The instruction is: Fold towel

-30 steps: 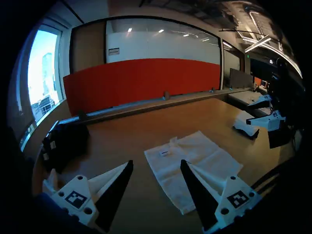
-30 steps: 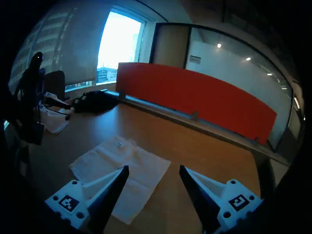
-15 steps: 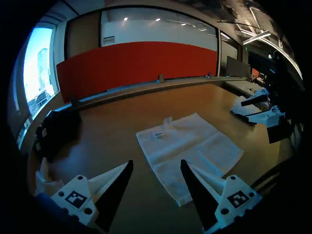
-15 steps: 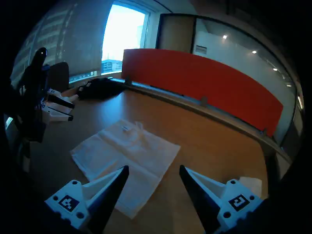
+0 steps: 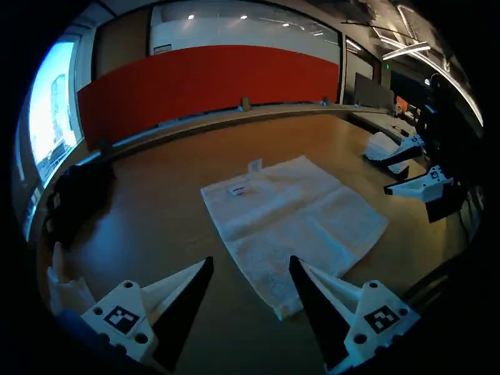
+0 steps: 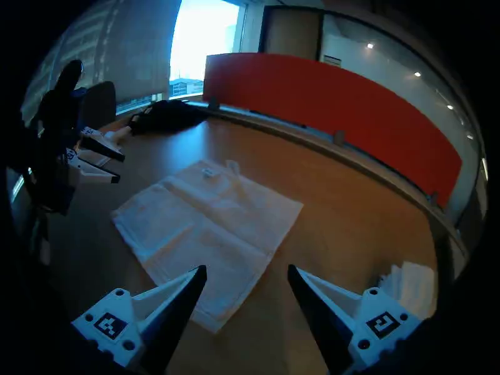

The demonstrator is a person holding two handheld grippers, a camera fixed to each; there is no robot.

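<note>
A white towel [image 5: 294,219] lies spread flat on the wooden table [image 5: 169,187], a small tag near its far edge. In the left gripper view my left gripper [image 5: 250,278] hangs open above the towel's near corner, nothing between its fingers. The right gripper [image 5: 406,169] appears at the right side of that view, open, beyond the towel's right edge. In the right gripper view the towel [image 6: 209,225] stretches ahead of my right gripper [image 6: 245,281], which is open over its near corner. The left gripper [image 6: 100,159] shows at the left there, open, held by a person.
A red partition [image 5: 206,81] runs along the table's far edge. A dark bag [image 5: 78,194] sits at the left of the table near a window. Another white cloth [image 6: 412,287] lies on the table to the right. A second cloth [image 5: 65,290] lies near the left gripper.
Both grippers have tilted down and moved nearer the towel, which now sits larger and lower in each view. Both stay open. The towel has not moved.
</note>
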